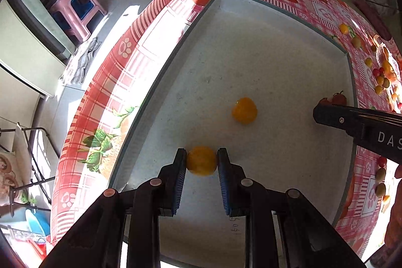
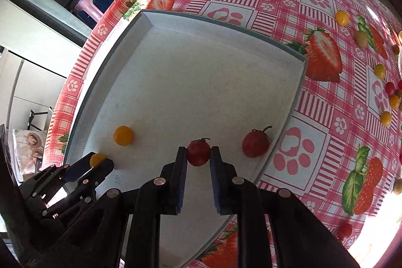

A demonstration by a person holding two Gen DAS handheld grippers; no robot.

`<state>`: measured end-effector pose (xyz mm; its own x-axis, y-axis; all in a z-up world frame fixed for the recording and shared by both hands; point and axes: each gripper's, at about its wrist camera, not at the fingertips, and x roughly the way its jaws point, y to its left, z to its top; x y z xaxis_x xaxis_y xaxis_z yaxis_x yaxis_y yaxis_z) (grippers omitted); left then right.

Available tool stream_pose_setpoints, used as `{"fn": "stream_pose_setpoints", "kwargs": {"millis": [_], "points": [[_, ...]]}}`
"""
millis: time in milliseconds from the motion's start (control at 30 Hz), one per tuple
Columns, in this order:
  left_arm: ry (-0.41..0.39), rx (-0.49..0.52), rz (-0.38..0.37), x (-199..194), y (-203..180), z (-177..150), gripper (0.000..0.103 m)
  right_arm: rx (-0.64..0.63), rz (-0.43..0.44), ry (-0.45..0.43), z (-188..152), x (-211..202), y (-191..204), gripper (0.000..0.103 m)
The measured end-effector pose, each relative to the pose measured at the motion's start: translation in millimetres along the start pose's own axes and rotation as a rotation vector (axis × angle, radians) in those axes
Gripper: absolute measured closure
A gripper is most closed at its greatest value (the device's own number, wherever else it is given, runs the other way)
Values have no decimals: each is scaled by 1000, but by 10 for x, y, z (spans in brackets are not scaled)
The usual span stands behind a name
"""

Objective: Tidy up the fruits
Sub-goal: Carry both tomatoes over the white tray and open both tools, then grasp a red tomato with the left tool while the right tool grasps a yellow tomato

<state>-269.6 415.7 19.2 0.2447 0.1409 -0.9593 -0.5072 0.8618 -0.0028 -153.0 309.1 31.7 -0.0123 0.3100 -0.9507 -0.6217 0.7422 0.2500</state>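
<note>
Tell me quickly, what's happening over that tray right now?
Left hand-held gripper shut on yellow tomato. Right hand-held gripper shut on red tomato. Both over white tray. Nothing in the way.

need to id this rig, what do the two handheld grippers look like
Both the left gripper and right gripper are matte black linkage frames with round copper-toned rivets and blue ribbed pads inside the fingers. White letters "DAS" mark the right one's side.

yellow tomato (image 1: 201,160) gripped | red tomato (image 2: 198,152) gripped | both over tray (image 2: 213,82)
</note>
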Motion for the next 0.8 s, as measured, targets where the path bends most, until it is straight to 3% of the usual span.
{"fn": "stream_pose_setpoints", "kwargs": {"millis": [67, 100, 133, 167, 300, 367, 533, 800], "points": [[-2, 17, 16, -2, -7, 6, 74, -1, -12, 7, 1, 31, 10, 81], [-4, 22, 33, -2, -12, 8, 54, 1, -14, 11, 2, 48, 11, 81], [-6, 23, 46, -5, -4, 9, 24, 5, -12, 19, -2, 80, 1, 81], [-21, 19, 53, -22, -7, 8, 17, 12, -7, 25, -3, 96, -8, 81], [-12, 39, 58, -12, -20, 0, 17, 14, 7, 25, -4, 105, -7, 71], [5, 47, 54, 19, -31, -10, 17, 12, 15, 23, -18, 110, -1, 47], [12, 67, 50, -11, -74, -13, 17, 17, 89, -11, -5, -19, 14, 23], [3, 127, 39, -134, -351, 44, 17, 79, 97, -100, -25, -414, -206, 23]]}}
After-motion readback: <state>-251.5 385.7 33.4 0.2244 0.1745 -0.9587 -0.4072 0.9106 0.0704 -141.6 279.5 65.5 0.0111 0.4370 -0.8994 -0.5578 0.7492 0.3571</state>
